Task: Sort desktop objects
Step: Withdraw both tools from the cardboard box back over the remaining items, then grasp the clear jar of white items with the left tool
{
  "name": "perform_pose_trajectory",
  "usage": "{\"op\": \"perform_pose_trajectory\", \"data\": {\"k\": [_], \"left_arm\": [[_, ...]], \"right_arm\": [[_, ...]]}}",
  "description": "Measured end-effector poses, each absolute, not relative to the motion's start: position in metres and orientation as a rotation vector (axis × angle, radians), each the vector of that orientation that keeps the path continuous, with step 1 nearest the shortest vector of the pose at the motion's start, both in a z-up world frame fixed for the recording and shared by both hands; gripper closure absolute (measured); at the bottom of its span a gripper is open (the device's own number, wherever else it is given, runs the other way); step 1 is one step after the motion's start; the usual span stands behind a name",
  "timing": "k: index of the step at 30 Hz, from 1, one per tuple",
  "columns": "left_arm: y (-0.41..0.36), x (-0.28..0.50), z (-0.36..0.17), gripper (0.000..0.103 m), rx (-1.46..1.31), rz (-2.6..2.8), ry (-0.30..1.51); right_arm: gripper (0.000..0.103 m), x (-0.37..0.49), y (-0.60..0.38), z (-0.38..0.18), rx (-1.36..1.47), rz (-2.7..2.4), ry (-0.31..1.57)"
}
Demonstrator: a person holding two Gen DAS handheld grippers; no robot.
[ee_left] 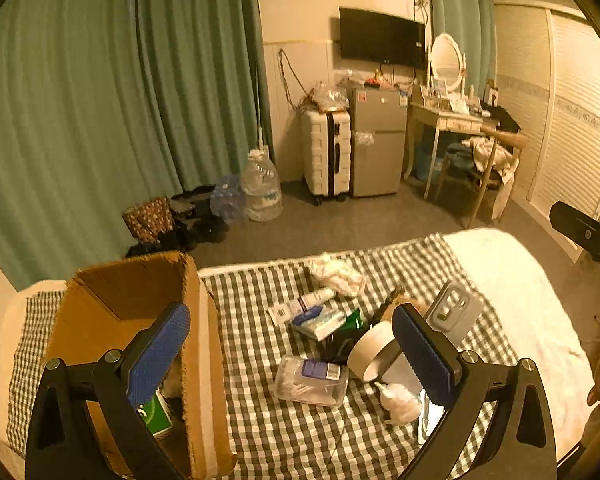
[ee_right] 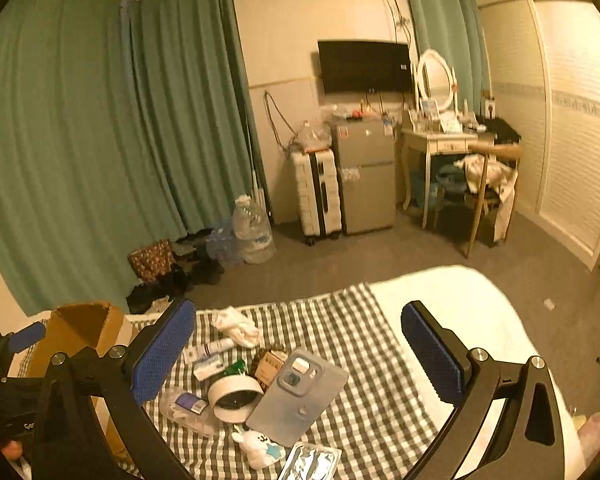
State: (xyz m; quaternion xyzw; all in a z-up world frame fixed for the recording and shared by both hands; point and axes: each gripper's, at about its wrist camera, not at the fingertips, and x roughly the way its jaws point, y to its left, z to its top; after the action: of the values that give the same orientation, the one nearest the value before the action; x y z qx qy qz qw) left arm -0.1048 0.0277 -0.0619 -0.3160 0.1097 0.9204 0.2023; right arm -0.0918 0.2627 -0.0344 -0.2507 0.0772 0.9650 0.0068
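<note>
- Left wrist view: the left gripper has its blue-padded fingers spread wide and holding nothing; it hangs over a bed with a checked cloth.
- An open cardboard box stands on the bed at the left, its right wall between the two fingers; a green packet lies inside it.
- The things to sort lie in a loose heap on the cloth right of the box: a clear plastic packet, a white round tub on its side, a grey phone case, a white tube and crumpled tissue.
- Right wrist view: the right gripper is also spread wide and empty, above the same heap; the phone case lies flat between its fingers, touching the tub.
- A small white soft toy and a foil pack lie at the near edge; the box sits at far left.
</note>
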Motion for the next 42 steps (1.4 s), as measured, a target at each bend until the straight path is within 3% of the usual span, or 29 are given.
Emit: {"op": "perform_pose_trajectory", "data": {"k": [8,23,33,42], "left_arm": [[0.046,-0.123,-0.108,0.0,-0.953,2.536,0.443],[0.061,-0.156,-0.179,0.0,-1.15,2.388,0.413],[0.063,-0.169,-0.226,0.0,-1.227,2.349,0.491],[0.048,-0.18,-0.236,0.0,-1.259,2.28,0.298]], "right_arm": [[0.0,-0.129,0.261,-0.085,-1.102,2.934,0.243],[0.0,-0.168,0.26,-0.149,-1.204,2.866,0.308],[0.0,-0.189,0.27,-0.193,-1.309,2.782,0.451],[0.0,-0.2,0.267,-0.222,-1.385,2.734,0.47]]}}
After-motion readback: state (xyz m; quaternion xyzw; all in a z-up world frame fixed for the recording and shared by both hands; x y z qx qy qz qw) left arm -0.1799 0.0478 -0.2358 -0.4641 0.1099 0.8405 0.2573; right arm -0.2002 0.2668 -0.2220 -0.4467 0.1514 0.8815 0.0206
